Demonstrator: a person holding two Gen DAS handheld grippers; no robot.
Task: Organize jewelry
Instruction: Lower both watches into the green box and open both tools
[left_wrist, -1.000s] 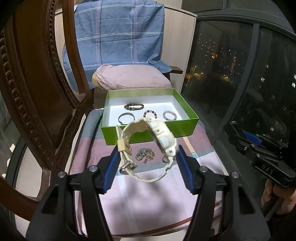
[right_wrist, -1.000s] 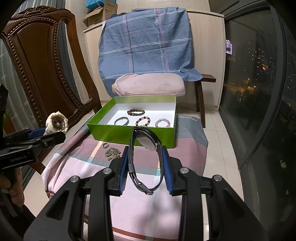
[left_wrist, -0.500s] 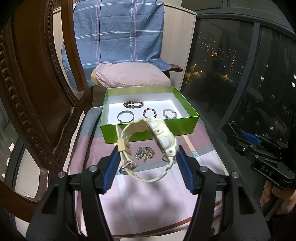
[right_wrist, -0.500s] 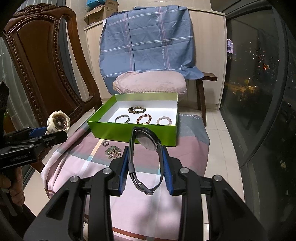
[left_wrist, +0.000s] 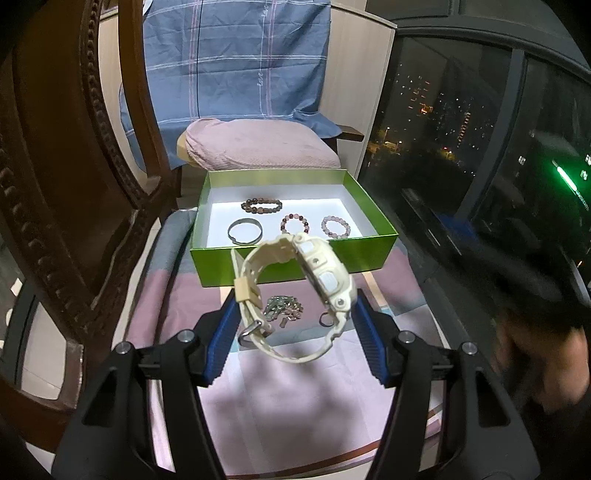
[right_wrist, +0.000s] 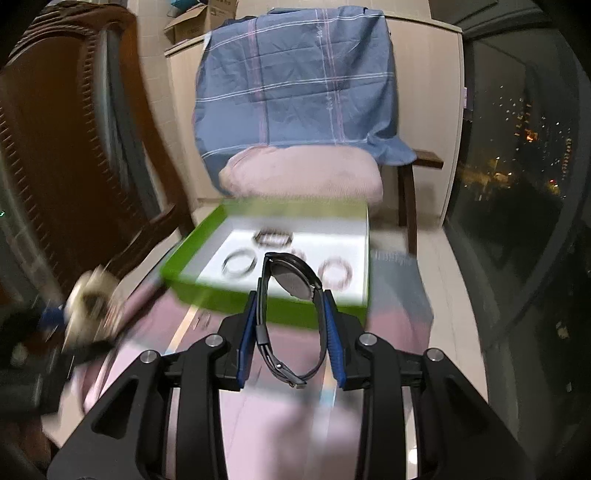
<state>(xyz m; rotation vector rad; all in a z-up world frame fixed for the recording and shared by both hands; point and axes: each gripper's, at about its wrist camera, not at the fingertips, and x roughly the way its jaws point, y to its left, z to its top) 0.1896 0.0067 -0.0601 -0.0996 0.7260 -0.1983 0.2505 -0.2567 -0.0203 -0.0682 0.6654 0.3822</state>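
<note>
The left gripper (left_wrist: 297, 325) points downward over the pink striped cloth (left_wrist: 295, 398), its blue pads pressed on both sides of a chunky cream plastic wristwatch (left_wrist: 295, 291), held above the cloth just near of the green cardboard box (left_wrist: 291, 264). The right gripper (right_wrist: 291, 332) points downward toward the box, jaws narrowly set and clamped on a slim black wristwatch (right_wrist: 290, 291) at the box's near wall. Four bracelets (left_wrist: 261, 205) lie inside the box.

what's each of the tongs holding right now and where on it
Left tongs: cream watch, pinched across its loop, one pad on the strap by the buckle, the other against the case. Right tongs: black watch, pinched across its band.
</note>
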